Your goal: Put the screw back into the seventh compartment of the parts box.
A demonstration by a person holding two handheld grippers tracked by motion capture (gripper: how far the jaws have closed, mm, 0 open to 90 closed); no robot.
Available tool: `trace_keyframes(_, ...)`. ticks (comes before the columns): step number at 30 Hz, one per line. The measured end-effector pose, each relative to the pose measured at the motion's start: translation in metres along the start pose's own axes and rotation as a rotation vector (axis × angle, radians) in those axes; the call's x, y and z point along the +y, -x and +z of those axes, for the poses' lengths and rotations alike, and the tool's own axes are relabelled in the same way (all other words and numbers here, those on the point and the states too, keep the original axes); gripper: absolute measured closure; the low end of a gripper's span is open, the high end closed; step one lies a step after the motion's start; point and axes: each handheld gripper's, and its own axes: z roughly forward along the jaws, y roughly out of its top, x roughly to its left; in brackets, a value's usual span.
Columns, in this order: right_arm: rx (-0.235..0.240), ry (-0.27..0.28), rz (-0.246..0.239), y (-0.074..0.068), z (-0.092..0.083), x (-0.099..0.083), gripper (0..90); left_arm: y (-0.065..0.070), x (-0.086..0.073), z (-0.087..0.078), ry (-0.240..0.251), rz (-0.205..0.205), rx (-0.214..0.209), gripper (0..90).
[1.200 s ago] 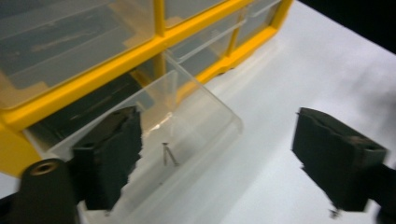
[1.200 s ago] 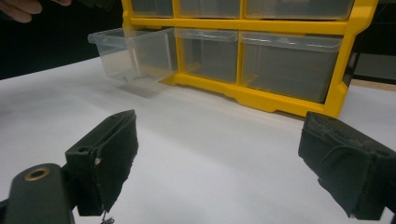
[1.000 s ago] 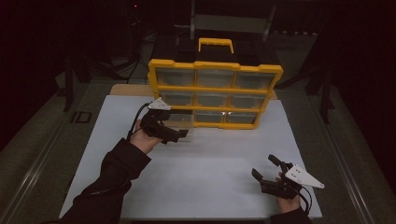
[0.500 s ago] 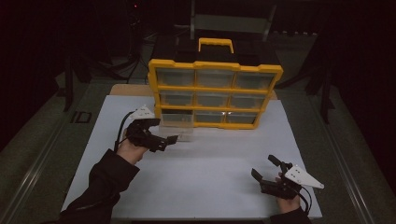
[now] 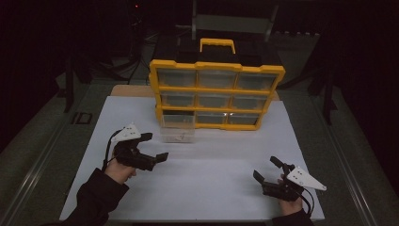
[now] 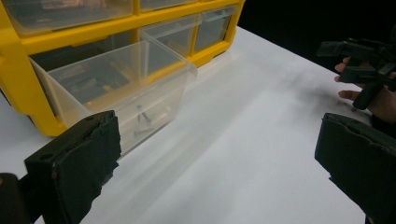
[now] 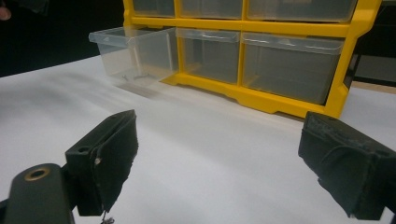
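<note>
Presently, item one: my left gripper [image 5: 153, 147], jaws spread wide and holding nothing, near and in front of the pulled-out clear drawer [image 5: 177, 134]. Item two: that drawer, bottom-left bay of the yellow organizer [image 5: 216, 92], drawn forward, small metal parts [image 6: 142, 116] on its floor. Item three: my right gripper [image 5: 267, 170], jaws likewise apart and empty, well in front of the organizer's right end. Step, as I judge it: drawer opened, contents untouched. Next I'd need to reach in over the front lip. White table [image 5: 211, 188] before the organizer lies bare, ample room.
</note>
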Motion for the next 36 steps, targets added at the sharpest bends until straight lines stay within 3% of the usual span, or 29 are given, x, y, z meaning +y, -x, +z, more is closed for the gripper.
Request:
trace_keyframes(5, -0.002, 0.001, -0.002, 0.000, -0.001, 0.000, 11.7, 0.001, -0.016, -0.003, 0.010, 0.028, -0.010, 0.0)
trace_keyframes(20, -0.003, -0.001, -0.004, 0.000, -0.001, 0.000, 11.7, -0.004, -0.066, 0.002, 0.016, 0.029, -0.069, 0.0)
trace_keyframes(31, 0.001, -0.002, -0.004, 0.000, 0.000, 0.000, 11.7, -0.010, -0.089, 0.004, 0.000, 0.030, -0.078, 0.0)
trace_keyframes(36, 0.002, -0.002, -0.007, 0.000, 0.000, 0.000, 11.7, -0.013, -0.092, 0.005, -0.010, 0.023, -0.056, 0.0)
